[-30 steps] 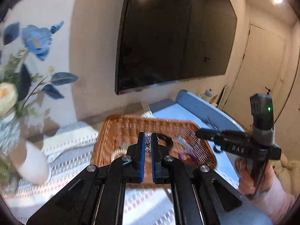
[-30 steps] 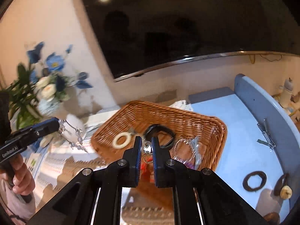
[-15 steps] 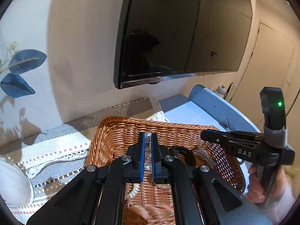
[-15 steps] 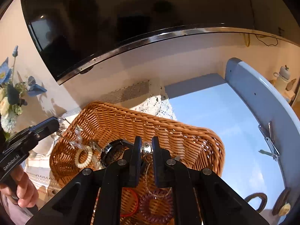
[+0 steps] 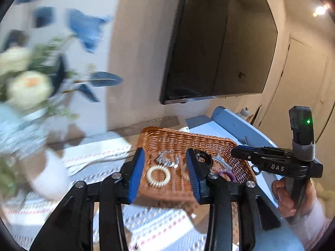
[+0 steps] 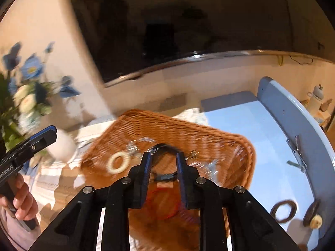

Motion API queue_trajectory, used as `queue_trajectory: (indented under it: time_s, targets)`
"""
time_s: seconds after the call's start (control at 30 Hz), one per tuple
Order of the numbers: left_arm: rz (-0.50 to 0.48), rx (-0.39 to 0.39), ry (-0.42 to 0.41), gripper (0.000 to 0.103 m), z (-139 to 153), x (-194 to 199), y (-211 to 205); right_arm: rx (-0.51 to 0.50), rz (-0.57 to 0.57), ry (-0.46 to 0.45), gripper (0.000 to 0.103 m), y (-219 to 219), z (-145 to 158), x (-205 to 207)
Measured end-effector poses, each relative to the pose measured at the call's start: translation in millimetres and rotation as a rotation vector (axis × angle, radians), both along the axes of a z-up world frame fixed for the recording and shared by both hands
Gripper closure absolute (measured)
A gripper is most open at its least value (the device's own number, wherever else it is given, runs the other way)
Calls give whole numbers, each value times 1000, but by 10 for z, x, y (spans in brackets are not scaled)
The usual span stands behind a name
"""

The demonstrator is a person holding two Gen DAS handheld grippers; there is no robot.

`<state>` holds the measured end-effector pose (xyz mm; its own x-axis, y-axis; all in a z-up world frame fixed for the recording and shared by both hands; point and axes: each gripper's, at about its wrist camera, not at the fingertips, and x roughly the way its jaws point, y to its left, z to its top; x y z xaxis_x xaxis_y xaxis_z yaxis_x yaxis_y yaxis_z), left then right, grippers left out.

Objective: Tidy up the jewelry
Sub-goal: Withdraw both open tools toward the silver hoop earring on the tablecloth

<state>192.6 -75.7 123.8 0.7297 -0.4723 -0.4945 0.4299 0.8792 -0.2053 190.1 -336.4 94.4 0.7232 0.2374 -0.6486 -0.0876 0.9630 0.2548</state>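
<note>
A brown wicker basket holds a cream ring, a silver crystal piece, a black bracelet and a purple band. My left gripper hangs over the basket's near side, its jaws opening, with no piece between the blue pads. In the right wrist view my right gripper is also opening over the basket with nothing gripped. The black bracelet shows through its gap, above a red ring. The cream ring lies to the left.
A white vase of blue and cream flowers stands left of the basket on a striped cloth. A dark screen hangs on the wall behind. Two dark hair ties lie on the light blue board at the right.
Both grippers were shut on small jewelry pieces; now both sets of jaws have parted and the pieces lie in the basket. Both grippers have drawn back from the basket after leaning over it.
</note>
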Motion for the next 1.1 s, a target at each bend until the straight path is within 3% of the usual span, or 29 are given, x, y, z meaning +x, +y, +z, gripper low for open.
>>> queue_trajectory:
  time_s: [0.17,0.23,0.3,0.43,0.57,0.67,0.97,1.1]
  targets:
    - [81,-27,-9,51,-36,-575,483,-36,117,-53,75,591,123,-459]
    - [126,-41,4,33,-135,-782,682,-60,157,-68,61,796,79,-621]
    - [181,-54,17,29,-291,-1001,886,-108,171,-79,48,1003,-37,-794]
    - [263,-46,82,29,-689,-1275,1159,-128,206,-56,48,1258,-377,-992]
    - [336,-40,159,29,-1103,-1401,1368,-235,189,-25,48,1428,-804,-1018]
    - [377,-11,185,29,-1322,-1423,1417,-267,182,-10,48,1456,-944,-1003]
    - [401,155,180,29,-1516,-1375,1223,-223,104,51,46,1253,-1036,-928]
    - [403,162,168,29,-1496,-1393,1210,-212,100,65,45,1249,-1040,-910]
